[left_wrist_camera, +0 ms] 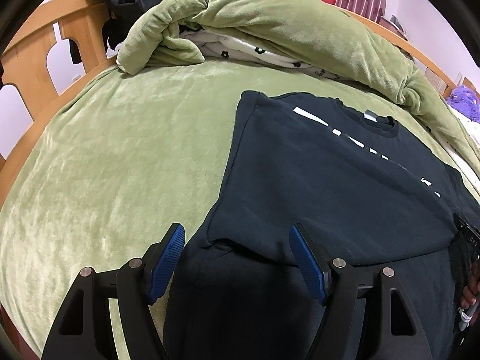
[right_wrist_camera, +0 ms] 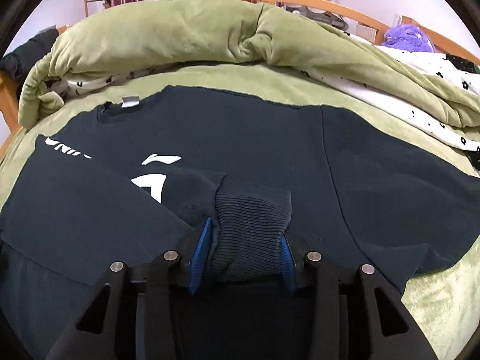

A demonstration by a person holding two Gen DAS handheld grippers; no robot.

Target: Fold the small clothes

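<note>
A dark navy sweatshirt (left_wrist_camera: 330, 186) with white print lies flat on the green bed cover, its left side folded over the front. My left gripper (left_wrist_camera: 237, 240) is open, its blue pads (left_wrist_camera: 168, 261) apart above the lower left edge of the sweatshirt, holding nothing. In the right wrist view the same sweatshirt (right_wrist_camera: 240, 132) fills the middle. My right gripper (right_wrist_camera: 244, 234) is shut on the ribbed sleeve cuff (right_wrist_camera: 252, 210), held over the chest near the white logo (right_wrist_camera: 153, 180). The right sleeve (right_wrist_camera: 390, 186) spreads out to the right.
A rolled green quilt (left_wrist_camera: 270, 30) with a white flowered lining (right_wrist_camera: 420, 114) lies across the far side of the bed. A wooden bed rail (left_wrist_camera: 45, 54) with dark clothing on it stands at the left. A purple plush (right_wrist_camera: 408, 37) sits far right. Green bed cover (left_wrist_camera: 120, 165) lies left of the sweatshirt.
</note>
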